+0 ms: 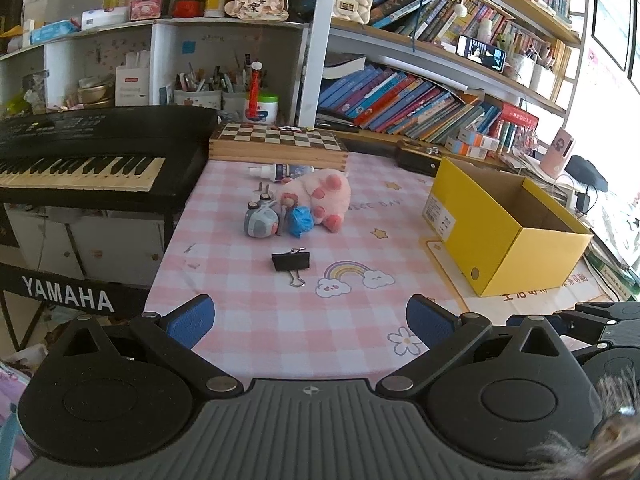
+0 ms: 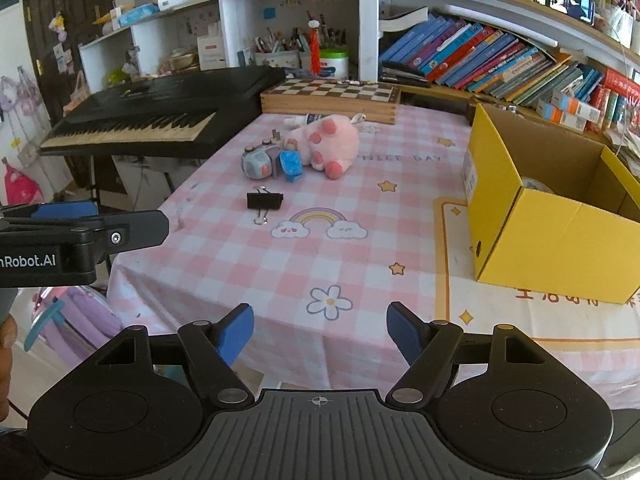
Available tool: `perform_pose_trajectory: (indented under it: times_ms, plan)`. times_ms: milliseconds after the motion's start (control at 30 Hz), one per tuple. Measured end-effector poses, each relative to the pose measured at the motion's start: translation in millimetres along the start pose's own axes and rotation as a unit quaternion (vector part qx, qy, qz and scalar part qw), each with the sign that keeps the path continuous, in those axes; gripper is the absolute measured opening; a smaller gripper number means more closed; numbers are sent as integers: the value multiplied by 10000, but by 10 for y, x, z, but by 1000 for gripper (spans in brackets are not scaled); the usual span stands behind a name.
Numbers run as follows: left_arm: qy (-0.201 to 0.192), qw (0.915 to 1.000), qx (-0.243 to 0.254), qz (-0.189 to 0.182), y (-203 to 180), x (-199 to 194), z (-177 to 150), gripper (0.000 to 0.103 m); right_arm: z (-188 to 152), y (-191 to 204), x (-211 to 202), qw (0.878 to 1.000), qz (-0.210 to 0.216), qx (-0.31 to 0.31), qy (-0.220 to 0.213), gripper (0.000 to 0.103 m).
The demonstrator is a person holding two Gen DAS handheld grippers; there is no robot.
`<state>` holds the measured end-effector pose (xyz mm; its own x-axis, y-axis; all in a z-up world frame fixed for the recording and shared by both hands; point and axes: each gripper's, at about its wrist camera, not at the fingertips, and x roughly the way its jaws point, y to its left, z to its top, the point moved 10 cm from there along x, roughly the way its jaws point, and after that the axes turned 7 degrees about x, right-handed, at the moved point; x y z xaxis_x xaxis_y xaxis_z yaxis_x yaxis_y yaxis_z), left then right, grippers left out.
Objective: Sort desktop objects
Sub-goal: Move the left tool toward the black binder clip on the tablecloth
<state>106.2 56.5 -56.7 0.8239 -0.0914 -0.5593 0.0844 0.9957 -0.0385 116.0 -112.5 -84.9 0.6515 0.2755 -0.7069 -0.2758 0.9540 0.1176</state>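
Observation:
A black binder clip lies on the pink checked tablecloth, also in the right wrist view. Behind it are a grey toy camera, a blue crumpled item, a pink plush pig and a white spray bottle. An open yellow box stands to the right; it also shows in the right wrist view. My left gripper is open and empty, short of the clip. My right gripper is open and empty above the table's near edge.
A black Yamaha keyboard stands left of the table. A wooden chessboard box sits at the back, with bookshelves behind. The left gripper's body shows at the left of the right wrist view.

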Motion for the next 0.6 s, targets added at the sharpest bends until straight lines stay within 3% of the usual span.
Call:
perform_pose_trajectory:
  times_ms: [600]
  plan:
    - [225, 9992, -280, 193, 73, 277, 17, 103, 246, 9, 366, 9990, 172, -345, 206, 76]
